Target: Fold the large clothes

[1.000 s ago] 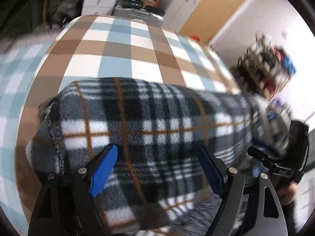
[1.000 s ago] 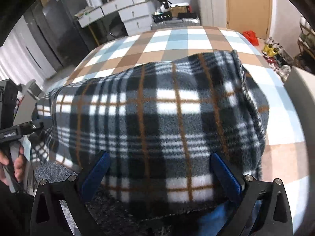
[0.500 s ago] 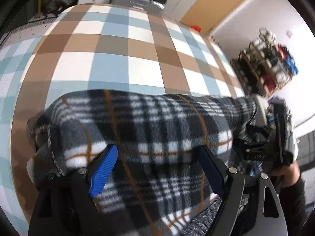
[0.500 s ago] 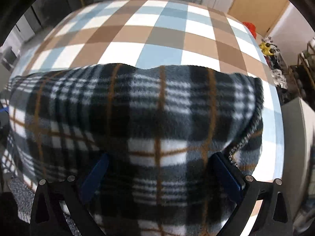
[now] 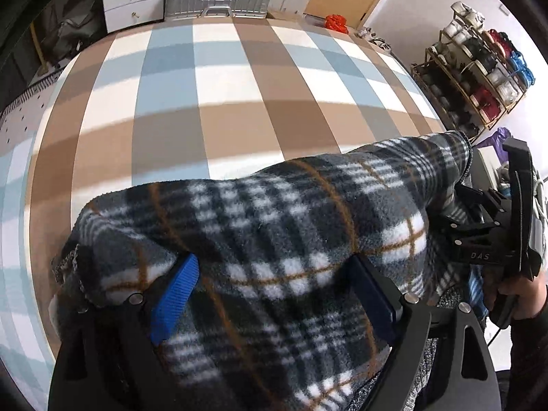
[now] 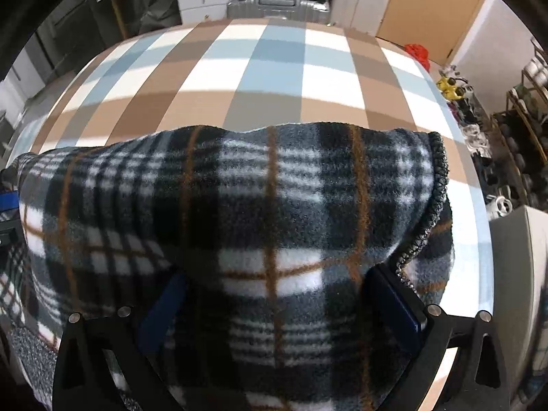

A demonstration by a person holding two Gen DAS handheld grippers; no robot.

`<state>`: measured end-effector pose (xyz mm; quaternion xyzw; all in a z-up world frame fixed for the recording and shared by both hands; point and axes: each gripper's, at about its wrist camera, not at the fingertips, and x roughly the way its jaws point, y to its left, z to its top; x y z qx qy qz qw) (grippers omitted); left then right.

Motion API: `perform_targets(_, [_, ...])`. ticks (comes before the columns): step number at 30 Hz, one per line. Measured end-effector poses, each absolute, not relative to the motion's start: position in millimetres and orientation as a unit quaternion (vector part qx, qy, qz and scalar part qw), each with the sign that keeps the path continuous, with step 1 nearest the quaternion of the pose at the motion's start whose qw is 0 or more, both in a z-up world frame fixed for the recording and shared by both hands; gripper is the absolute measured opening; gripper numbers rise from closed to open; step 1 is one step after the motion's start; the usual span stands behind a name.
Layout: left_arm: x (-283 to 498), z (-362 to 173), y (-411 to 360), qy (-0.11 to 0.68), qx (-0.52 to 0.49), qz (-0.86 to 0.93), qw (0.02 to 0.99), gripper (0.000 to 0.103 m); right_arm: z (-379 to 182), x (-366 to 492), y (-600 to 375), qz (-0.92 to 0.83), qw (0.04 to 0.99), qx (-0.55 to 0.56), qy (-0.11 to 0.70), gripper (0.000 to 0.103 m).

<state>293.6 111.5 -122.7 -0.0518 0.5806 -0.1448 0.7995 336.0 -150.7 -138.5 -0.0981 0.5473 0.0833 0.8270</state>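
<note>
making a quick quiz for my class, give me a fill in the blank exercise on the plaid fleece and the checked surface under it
1. The thin stripes crossing the grey, black and white plaid fleece garment are ____ in colour.
2. The fleece lies on a flat surface checked in brown, white and light ____.
3. Beyond the far edge of that surface lies a ribbed hard-shell ____ in silver.
4. The rack of shoes stands at the ____ side of the left wrist view.

Missing words: orange; blue; suitcase; right
</note>
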Motion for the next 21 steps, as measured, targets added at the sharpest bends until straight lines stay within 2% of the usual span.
perform_targets(5, [325.3,-122.9,108.1,0.572,-0.038,-0.146,0.806,0.087,-134.2,365.6,-148.7,0.077,0.835,-0.085,0.539,0.103])
perform_targets(9, [312.2,-117.6,110.6,0.571,-0.044,-0.14,0.808,0.087,-125.1,370.8,-154.3,0.101,0.836,-0.067,0.534,0.103])
perform_targets(16, [198.8,-78.1,120.3,0.518,-0.079,-0.145,0.839,0.087,-59.0,264.6,-197.2,0.232,0.844,0.1,0.474,0.103])
perform_targets(21, [95.9,-51.6,124.3,0.48,-0.095,-0.13,0.862,0.087,-22.6,158.7,-216.6,0.267,0.866,0.101,0.41,0.103])
